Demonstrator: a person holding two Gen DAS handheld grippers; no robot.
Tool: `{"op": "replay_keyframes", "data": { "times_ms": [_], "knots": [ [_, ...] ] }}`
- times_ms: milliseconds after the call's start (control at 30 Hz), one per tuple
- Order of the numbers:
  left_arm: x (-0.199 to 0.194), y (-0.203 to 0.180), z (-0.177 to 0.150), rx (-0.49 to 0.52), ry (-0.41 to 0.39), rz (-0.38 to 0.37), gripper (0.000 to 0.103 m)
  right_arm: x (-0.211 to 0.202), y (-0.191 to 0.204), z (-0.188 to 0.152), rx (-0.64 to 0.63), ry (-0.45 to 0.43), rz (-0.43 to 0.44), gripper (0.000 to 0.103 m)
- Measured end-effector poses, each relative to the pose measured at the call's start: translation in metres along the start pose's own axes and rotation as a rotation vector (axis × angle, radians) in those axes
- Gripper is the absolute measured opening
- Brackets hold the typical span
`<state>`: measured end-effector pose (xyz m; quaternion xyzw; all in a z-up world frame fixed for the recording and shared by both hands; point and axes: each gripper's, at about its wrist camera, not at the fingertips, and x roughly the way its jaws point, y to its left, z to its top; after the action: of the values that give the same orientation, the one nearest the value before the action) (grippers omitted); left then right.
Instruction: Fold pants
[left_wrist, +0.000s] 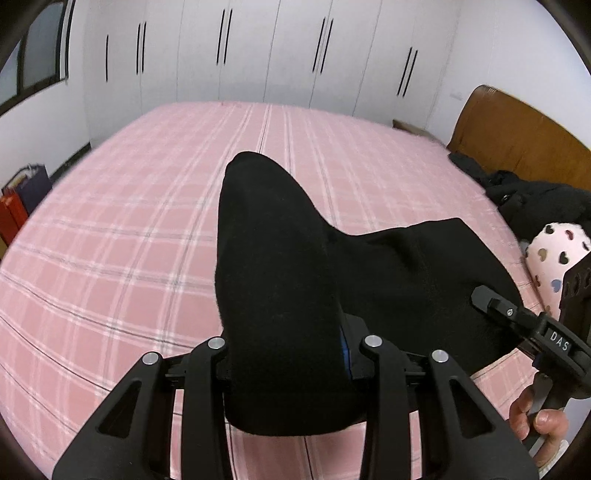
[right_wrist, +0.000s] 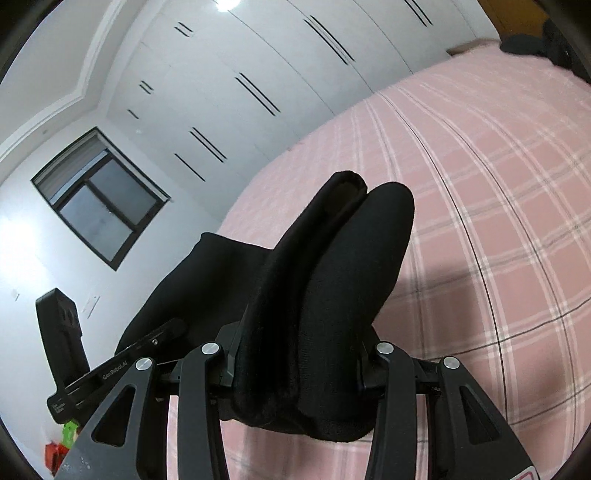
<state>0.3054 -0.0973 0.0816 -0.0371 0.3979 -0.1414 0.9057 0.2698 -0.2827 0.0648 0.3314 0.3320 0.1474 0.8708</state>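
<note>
The black pants (left_wrist: 280, 266) hang in thick folds above a pink plaid bed (left_wrist: 129, 229). My left gripper (left_wrist: 291, 343) is shut on one bunched end of them; the cloth hides its fingertips. The pants stretch right toward my right gripper (left_wrist: 491, 301), held by a hand (left_wrist: 539, 421) at the lower right. In the right wrist view my right gripper (right_wrist: 306, 354) is shut on the other bunched end of the pants (right_wrist: 325, 280), with two rolls of cloth standing up between the jaws. The left gripper (right_wrist: 162, 332) shows at the left there.
White wardrobes (left_wrist: 258, 51) line the far side of the bed. A wooden headboard (left_wrist: 517, 136), a dark heap of clothes (left_wrist: 532, 203) and a pink heart-print pillow (left_wrist: 554, 258) sit at the right. Bags (left_wrist: 22, 195) stand on the floor left. A window (right_wrist: 99, 195) is on the wall.
</note>
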Motion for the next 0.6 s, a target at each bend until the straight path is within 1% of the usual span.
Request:
{"op": "replay_keyframes", "data": {
  "times_ms": [33, 67, 100, 133, 167, 200, 233, 267, 300, 333, 367, 400, 433, 467, 500, 533, 600],
  "knots": [
    [0.013, 0.002, -0.006, -0.003, 0.009, 0.0, 0.033, 0.008, -0.008, -0.004, 0.002, 0.01, -0.007, 0.04],
    [0.026, 0.004, -0.012, -0.012, 0.018, -0.003, 0.034, 0.016, -0.016, -0.008, 0.0, 0.025, -0.014, 0.043],
    [0.039, 0.008, -0.02, -0.02, 0.027, -0.005, 0.038, 0.032, -0.032, -0.016, -0.006, 0.069, -0.046, 0.045],
    [0.062, 0.014, -0.034, -0.023, 0.063, 0.027, 0.041, 0.047, -0.05, -0.024, 0.007, 0.125, -0.12, 0.049],
    [0.078, 0.019, -0.045, -0.019, 0.113, 0.064, 0.042, 0.057, -0.071, -0.035, 0.054, 0.185, -0.178, 0.055],
    [0.089, 0.024, -0.055, -0.023, 0.156, 0.094, 0.05, 0.053, -0.084, -0.041, 0.099, 0.18, -0.137, 0.055],
    [0.09, 0.035, -0.066, -0.072, 0.175, 0.069, 0.05, 0.038, -0.094, -0.047, 0.152, 0.127, -0.094, 0.057],
    [0.079, 0.045, -0.07, -0.123, 0.149, 0.025, 0.05, 0.02, -0.094, -0.048, 0.166, 0.081, -0.134, 0.067],
    [0.068, 0.05, -0.07, -0.148, 0.126, 0.017, 0.051, 0.006, -0.091, -0.048, 0.154, 0.042, -0.174, 0.067],
    [0.05, 0.054, -0.066, -0.159, 0.087, 0.04, 0.05, -0.009, -0.083, -0.046, 0.126, -0.005, -0.214, 0.067],
    [0.034, 0.053, -0.061, -0.143, 0.045, 0.07, 0.05, -0.019, -0.075, -0.043, 0.1, -0.037, -0.228, 0.066],
    [0.021, 0.05, -0.054, -0.115, 0.003, 0.09, 0.051, -0.027, -0.062, -0.037, 0.063, -0.064, -0.213, 0.064],
    [0.007, 0.042, -0.043, -0.077, -0.04, 0.111, 0.053, -0.027, -0.048, -0.028, 0.029, -0.055, -0.184, 0.052],
    [0.001, 0.036, -0.034, -0.056, -0.059, 0.123, 0.061, -0.018, -0.032, -0.018, -0.013, -0.02, -0.167, 0.038],
    [-0.002, 0.027, -0.025, -0.037, -0.067, 0.129, 0.066, -0.008, -0.022, -0.012, -0.048, 0.004, -0.162, 0.036],
    [-0.001, 0.017, -0.015, -0.018, -0.07, 0.127, 0.068, 0.006, -0.01, -0.004, -0.098, 0.029, -0.16, 0.035],
    [0.009, 0.002, -0.007, 0.012, -0.05, 0.13, 0.076, 0.032, -0.002, 0.007, -0.149, 0.052, -0.167, 0.031]
  ]
}}
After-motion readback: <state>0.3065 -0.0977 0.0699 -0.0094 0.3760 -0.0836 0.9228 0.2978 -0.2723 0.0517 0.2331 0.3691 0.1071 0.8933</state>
